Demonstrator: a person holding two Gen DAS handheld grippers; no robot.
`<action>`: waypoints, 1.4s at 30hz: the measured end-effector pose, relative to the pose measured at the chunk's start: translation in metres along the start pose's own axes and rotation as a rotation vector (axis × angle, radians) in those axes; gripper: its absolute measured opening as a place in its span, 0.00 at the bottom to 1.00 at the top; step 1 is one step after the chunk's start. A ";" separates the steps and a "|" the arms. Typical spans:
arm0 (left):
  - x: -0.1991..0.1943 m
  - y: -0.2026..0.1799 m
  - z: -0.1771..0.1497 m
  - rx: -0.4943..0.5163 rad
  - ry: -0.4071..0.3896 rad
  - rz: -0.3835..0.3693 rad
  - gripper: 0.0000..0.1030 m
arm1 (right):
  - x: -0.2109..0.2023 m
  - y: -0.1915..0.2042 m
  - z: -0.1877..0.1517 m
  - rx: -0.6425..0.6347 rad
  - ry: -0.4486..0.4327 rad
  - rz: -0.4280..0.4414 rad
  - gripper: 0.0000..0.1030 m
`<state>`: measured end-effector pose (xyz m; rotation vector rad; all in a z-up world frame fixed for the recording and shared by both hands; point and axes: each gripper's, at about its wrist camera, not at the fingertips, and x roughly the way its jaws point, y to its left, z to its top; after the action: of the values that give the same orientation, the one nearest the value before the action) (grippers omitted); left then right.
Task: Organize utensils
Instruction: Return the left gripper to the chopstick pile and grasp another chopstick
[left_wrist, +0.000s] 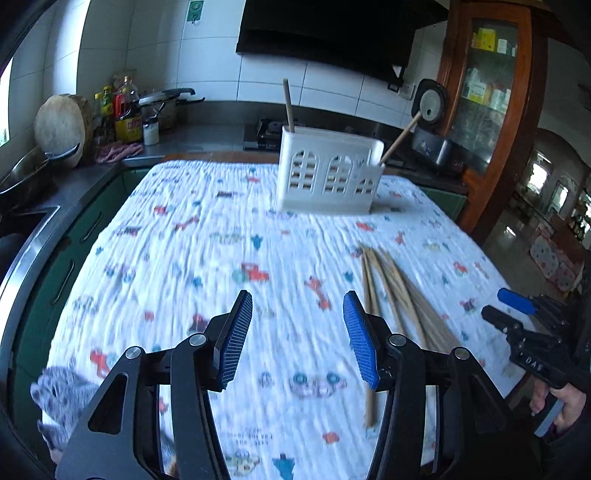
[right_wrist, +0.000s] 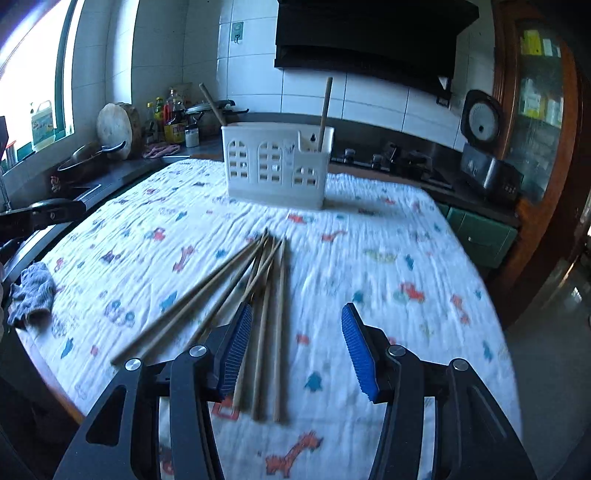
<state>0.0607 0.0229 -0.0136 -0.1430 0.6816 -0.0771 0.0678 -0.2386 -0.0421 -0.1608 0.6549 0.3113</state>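
Note:
Several wooden chopsticks (right_wrist: 258, 295) lie fanned on the patterned cloth; in the left wrist view they (left_wrist: 395, 291) lie right of my left gripper. A white utensil holder (left_wrist: 328, 173) stands at the table's far side with two chopsticks upright in it; it also shows in the right wrist view (right_wrist: 277, 166). My left gripper (left_wrist: 297, 306) is open and empty above the cloth. My right gripper (right_wrist: 295, 314) is open and empty, its left finger over the chopsticks' near ends. The right gripper also shows in the left wrist view (left_wrist: 506, 308).
A grey rag (right_wrist: 31, 291) lies at the table's left edge. A counter with a sink, pan (right_wrist: 88, 157), bottles (left_wrist: 125, 110) and a round chopping board (left_wrist: 61, 125) runs along the left. A stove and rice cooker (right_wrist: 480, 147) stand behind. A wooden cabinet (left_wrist: 487, 92) is at right.

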 end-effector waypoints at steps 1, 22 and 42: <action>0.002 0.000 -0.008 -0.006 0.014 -0.005 0.50 | 0.001 -0.001 -0.007 0.011 0.004 -0.010 0.47; 0.036 -0.041 -0.070 0.082 0.176 -0.134 0.23 | 0.041 0.002 -0.045 0.053 0.129 0.048 0.13; 0.069 -0.059 -0.072 0.098 0.223 -0.155 0.12 | 0.045 -0.001 -0.047 0.065 0.130 0.046 0.07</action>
<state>0.0674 -0.0513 -0.1025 -0.0932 0.8870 -0.2784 0.0750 -0.2401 -0.1068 -0.1043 0.7973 0.3255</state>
